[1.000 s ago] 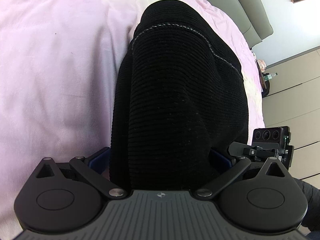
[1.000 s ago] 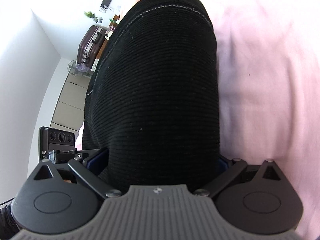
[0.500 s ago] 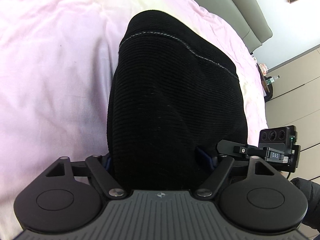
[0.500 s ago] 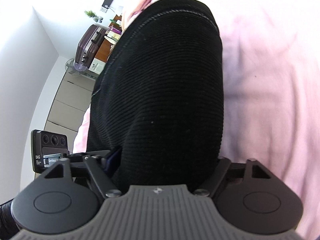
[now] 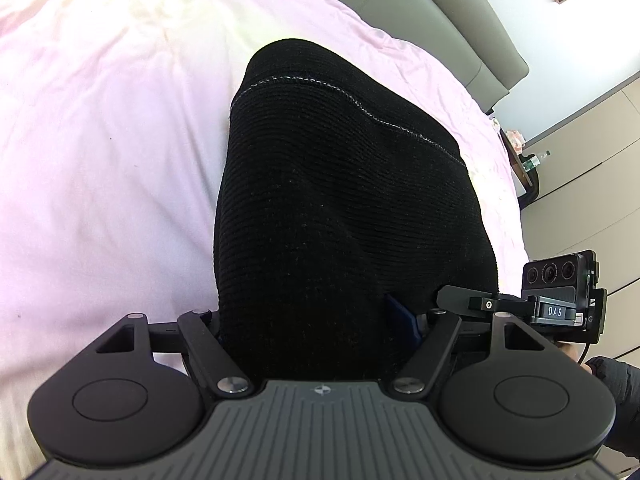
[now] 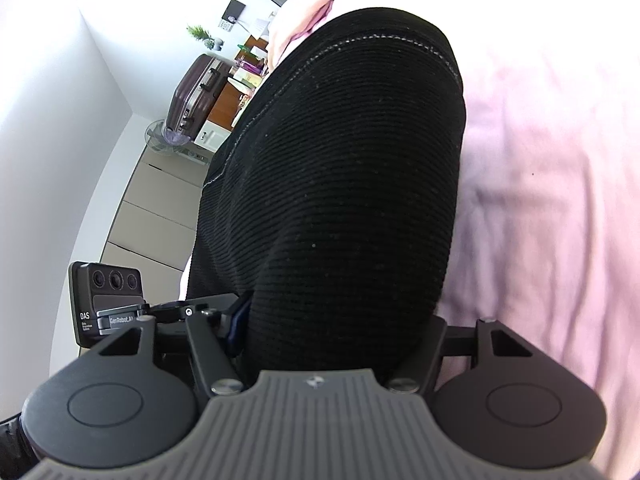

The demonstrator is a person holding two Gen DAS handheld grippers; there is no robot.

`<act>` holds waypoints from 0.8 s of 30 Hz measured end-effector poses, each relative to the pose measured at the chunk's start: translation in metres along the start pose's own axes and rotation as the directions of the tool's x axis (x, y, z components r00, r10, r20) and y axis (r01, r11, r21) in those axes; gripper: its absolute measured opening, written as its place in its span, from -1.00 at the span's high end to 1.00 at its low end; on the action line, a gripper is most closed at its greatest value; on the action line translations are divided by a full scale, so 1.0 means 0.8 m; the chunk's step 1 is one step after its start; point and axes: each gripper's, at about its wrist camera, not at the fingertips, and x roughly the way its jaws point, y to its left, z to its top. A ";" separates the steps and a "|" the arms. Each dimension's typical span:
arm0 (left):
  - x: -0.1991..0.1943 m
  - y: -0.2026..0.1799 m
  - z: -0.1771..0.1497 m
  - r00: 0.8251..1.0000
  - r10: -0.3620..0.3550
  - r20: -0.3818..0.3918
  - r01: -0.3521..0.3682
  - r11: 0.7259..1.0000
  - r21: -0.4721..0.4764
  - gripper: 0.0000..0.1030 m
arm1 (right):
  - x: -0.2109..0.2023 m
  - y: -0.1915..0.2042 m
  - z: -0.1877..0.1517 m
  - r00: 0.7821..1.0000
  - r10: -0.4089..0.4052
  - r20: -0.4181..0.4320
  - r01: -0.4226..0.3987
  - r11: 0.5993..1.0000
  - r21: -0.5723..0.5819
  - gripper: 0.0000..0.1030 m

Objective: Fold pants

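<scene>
The black ribbed knit pants (image 5: 344,200) hang over a pink bed sheet (image 5: 100,140), with a pale stitched seam across the far end. My left gripper (image 5: 316,320) is shut on the near edge of the cloth; its fingertips are hidden under the fabric, one blue pad (image 5: 400,316) peeking out. The pants also fill the right wrist view (image 6: 344,184). My right gripper (image 6: 336,332) is shut on the same edge, with its fingers buried in cloth. The two grippers hold the edge side by side.
A grey headboard (image 5: 440,20) and beige wardrobe doors (image 5: 580,184) lie beyond the bed. In the right wrist view a purple suitcase (image 6: 196,96), a fan and a cluttered wooden desk stand by the white wall. The pink sheet (image 6: 552,184) spreads to the right.
Both grippers closed from wide open onto the near edge of the pants. They then lifted and drew back, so the far end of the pants looks farther away.
</scene>
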 end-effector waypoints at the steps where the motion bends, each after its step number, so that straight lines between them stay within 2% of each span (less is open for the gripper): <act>1: -0.001 -0.003 -0.001 1.000 -0.002 0.000 0.002 1.000 -0.005 -0.63 | -0.004 0.001 -0.001 1.000 -0.001 0.001 0.001 1.000 0.001 -0.17; 6: -0.004 -0.020 -0.010 1.000 -0.024 -0.016 0.024 1.000 -0.018 -0.59 | -0.025 0.010 -0.010 1.000 0.001 0.003 -0.001 1.000 0.007 -0.17; 10: -0.001 -0.044 -0.016 0.999 -0.037 -0.027 0.037 0.999 0.009 -0.59 | -0.057 0.010 -0.016 1.000 0.001 0.010 -0.001 1.000 0.005 -0.17; 17: 0.020 -0.110 -0.003 0.996 -0.081 -0.036 0.083 0.994 0.076 -0.59 | -0.128 0.010 -0.013 0.997 -0.013 0.081 0.015 1.000 -0.020 -0.16; 24: 0.064 -0.217 0.034 0.986 -0.147 -0.072 0.158 0.971 0.177 -0.59 | -0.252 0.009 0.017 0.983 -0.047 0.177 0.071 0.989 -0.131 -0.16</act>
